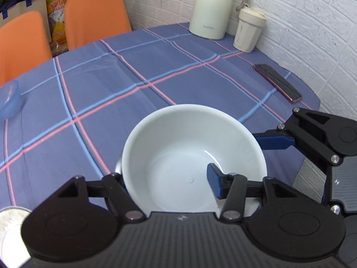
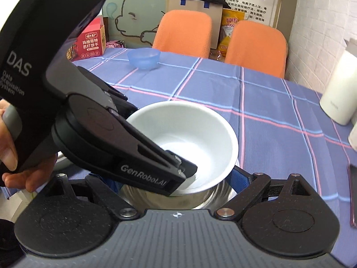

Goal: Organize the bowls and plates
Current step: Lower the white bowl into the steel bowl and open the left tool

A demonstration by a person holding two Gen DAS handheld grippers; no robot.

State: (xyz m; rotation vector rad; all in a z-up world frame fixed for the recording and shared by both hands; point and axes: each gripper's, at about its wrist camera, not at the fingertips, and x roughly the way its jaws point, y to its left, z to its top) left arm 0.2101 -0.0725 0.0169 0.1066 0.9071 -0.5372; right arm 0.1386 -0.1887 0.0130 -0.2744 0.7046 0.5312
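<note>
A white bowl (image 1: 178, 147) (image 2: 196, 134) sits nested in a steel bowl (image 2: 207, 198), of which only the shiny wall shows. My left gripper (image 1: 165, 178) (image 2: 156, 138) is open. Its blue right pad (image 1: 214, 178) is inside the white bowl, and its other finger is outside the left rim. My right gripper (image 2: 178, 181) stands wide open with its fingers on either side of the steel bowl. One blue finger (image 1: 274, 141) reaches under the white bowl's right rim. A small blue bowl (image 1: 9, 100) (image 2: 144, 58) stands at the table's far side.
A cream jug (image 1: 212, 9), a lidded cup (image 1: 247, 31) and a phone (image 1: 277, 82) lie along the brick wall. Two orange chairs (image 2: 185, 31) stand behind the checked tablecloth (image 1: 111, 84). There is a red box (image 2: 92, 42), a shiny round rim (image 1: 11, 223) and a person's hand (image 2: 13, 156).
</note>
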